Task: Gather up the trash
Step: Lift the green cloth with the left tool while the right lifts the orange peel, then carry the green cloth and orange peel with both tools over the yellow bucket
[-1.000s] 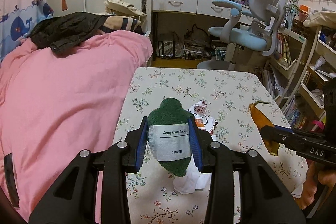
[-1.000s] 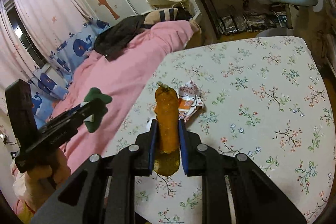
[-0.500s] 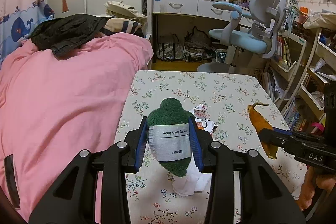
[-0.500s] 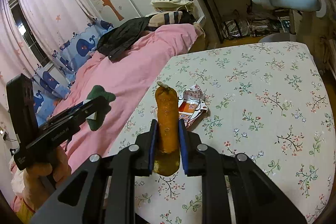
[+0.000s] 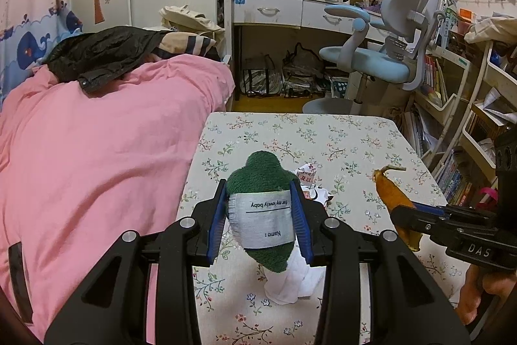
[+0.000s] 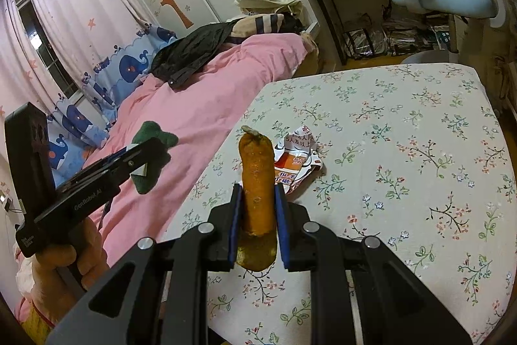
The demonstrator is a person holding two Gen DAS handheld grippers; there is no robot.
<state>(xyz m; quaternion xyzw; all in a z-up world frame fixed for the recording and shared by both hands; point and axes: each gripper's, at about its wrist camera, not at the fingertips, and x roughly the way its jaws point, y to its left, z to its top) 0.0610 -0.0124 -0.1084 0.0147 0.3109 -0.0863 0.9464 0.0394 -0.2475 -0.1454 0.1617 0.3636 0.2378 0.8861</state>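
Note:
My left gripper [image 5: 258,199] is shut on a dark green terry cloth [image 5: 258,173] with a white name label, held above the table's near left part. My right gripper [image 6: 257,202] is shut on an orange, carrot-like piece [image 6: 257,170] with a dry stem tip pointing away. A crumpled red-and-white wrapper [image 6: 295,160] lies on the floral tablecloth [image 6: 404,118] just beyond the orange piece. A white crumpled tissue [image 5: 294,283] lies under the green cloth. The left wrist view shows the right gripper [image 5: 407,215] at the right. The right wrist view shows the left gripper [image 6: 142,157] over the bed's edge.
A bed with a pink cover [image 5: 97,151] and a black jacket [image 5: 97,54] adjoins the table's left side. Beyond the far edge stand a blue desk chair [image 5: 381,63] and a white desk [image 5: 290,12]. Bookshelves [image 5: 452,105] line the right side.

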